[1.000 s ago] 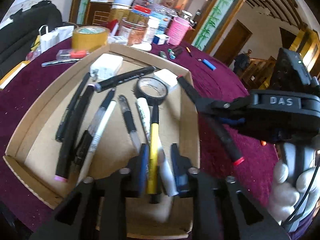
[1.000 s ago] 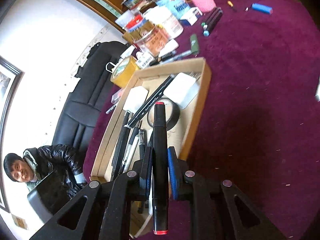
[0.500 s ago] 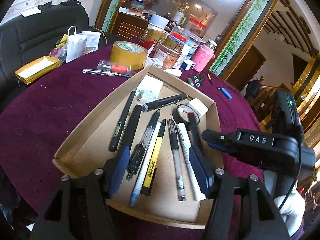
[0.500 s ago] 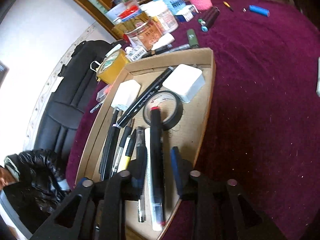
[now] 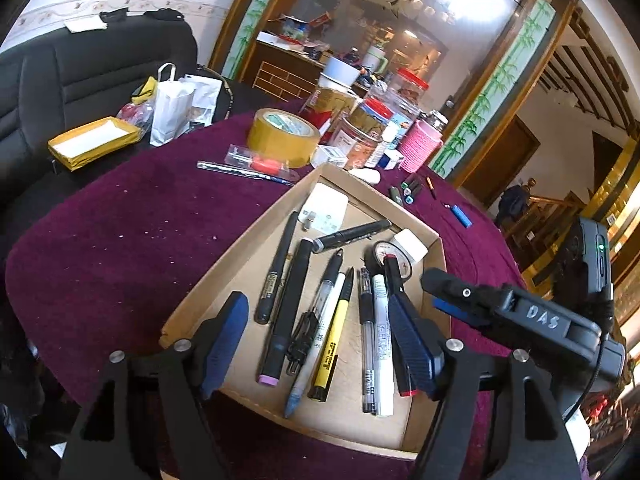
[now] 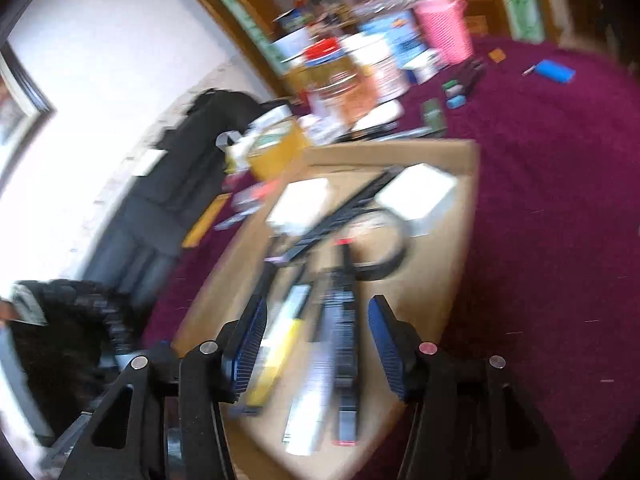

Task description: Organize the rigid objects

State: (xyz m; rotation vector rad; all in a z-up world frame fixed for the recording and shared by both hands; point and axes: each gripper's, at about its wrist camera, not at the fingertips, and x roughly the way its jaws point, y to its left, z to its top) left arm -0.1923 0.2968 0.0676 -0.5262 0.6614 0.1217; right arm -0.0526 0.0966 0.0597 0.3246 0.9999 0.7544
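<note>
Left gripper point(image 5: 320, 344) sits at the bottom of the left wrist view, jaws spread wide, nothing between them, hovering over the near end of the cardboard tray point(image 5: 208, 280). Right gripper point(image 6: 316, 344) is at bottom centre of its own blurred view, jaws also spread and empty, above the same tray point(image 6: 460, 240); in the left view it shows at right centre point(image 5: 452, 296).

Tray lies centre frame on the purple tablecloth point(image 5: 120, 232). Inside, pens lie roughly side by side: black pen point(image 5: 276, 268) at left, thick marker with pink end point(image 5: 288, 312), yellow pen point(image 5: 332, 344), white marker point(image 5: 382, 348), then the black marker with red ends point(image 5: 396, 300) at far right, its upper end resting on the black tape roll point(image 5: 374, 254). White adapter point(image 5: 326, 210) sits in the tray's upper corner, a small white box point(image 5: 410, 242) at upper right.

Outside the tray, upper centre: yellow tape roll point(image 5: 282, 136), pink cup point(image 5: 418, 146), jars behind. Blue lighter point(image 5: 460, 216) lies on the cloth at right.
</note>
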